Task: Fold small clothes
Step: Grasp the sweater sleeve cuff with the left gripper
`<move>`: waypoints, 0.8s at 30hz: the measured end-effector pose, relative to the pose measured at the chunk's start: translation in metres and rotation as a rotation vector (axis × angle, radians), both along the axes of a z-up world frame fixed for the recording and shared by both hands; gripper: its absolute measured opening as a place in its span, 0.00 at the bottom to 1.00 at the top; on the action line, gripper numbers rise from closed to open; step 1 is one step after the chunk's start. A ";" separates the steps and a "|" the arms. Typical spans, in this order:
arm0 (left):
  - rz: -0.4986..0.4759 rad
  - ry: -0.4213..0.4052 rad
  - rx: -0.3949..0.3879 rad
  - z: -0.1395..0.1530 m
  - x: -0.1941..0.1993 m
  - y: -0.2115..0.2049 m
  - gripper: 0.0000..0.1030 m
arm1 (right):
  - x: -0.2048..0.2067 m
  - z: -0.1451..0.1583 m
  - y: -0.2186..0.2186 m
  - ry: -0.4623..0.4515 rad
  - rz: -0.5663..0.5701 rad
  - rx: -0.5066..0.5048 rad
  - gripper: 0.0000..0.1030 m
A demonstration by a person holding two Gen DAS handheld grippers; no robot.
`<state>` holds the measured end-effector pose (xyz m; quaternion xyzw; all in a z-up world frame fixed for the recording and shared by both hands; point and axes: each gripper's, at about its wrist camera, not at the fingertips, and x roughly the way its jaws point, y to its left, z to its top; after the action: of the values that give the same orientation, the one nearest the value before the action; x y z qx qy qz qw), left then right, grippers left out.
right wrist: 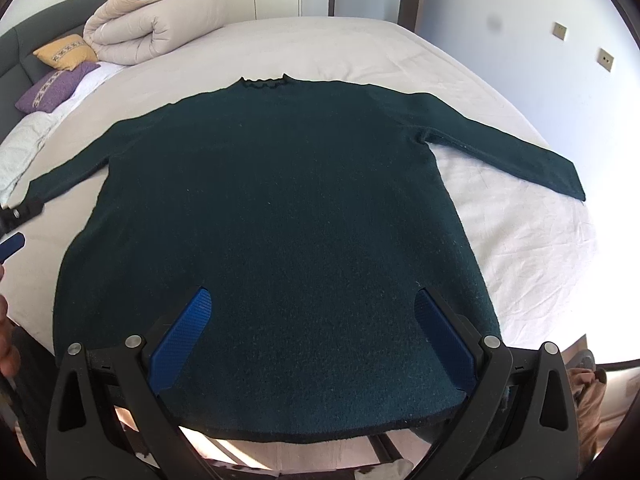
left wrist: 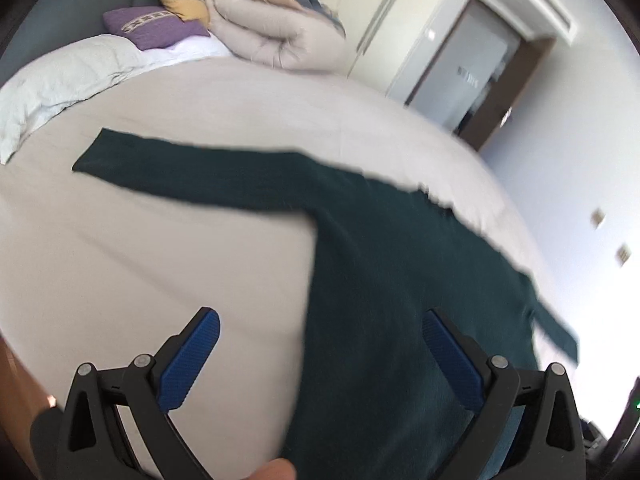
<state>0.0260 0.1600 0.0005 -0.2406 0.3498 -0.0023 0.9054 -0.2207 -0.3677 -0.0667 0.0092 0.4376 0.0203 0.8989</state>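
a dark green sweater (right wrist: 272,216) lies flat on the bed (right wrist: 520,240), sleeves spread toward 9 and 3 o'clock, collar at 12. the right tool (right wrist: 312,320) hovers wide open over its hem, holding nothing. the left tool (left wrist: 320,344), also wide open and holding nothing, hovers at the sweater's 9 o'clock edge.

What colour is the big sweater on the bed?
The sweater is dark green, plain, with no pattern. It shows best in the right wrist view.

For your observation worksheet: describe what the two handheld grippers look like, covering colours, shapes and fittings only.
The left gripper and right gripper look identical: black angular frames with triangular cut-outs, round silver pivot bolts, and two flat, ribbed blue finger pads. No cables or sleeves are visible.
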 end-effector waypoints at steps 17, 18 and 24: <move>0.467 -0.016 -0.567 -0.070 0.040 0.244 0.99 | 0.049 0.030 0.019 -0.092 0.020 0.134 1.00; 0.490 -0.018 -0.595 -0.076 0.043 0.252 0.99 | 0.052 0.029 0.021 -0.083 0.019 0.130 1.00; 0.566 -0.033 -0.701 -0.106 0.058 0.273 0.96 | 0.078 0.014 0.037 -0.015 0.034 0.154 1.00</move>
<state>0.0836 0.4335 -0.1060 -0.6190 0.2337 0.1230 0.7397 -0.1427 -0.3306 -0.0526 0.0708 0.4282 0.0693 0.8982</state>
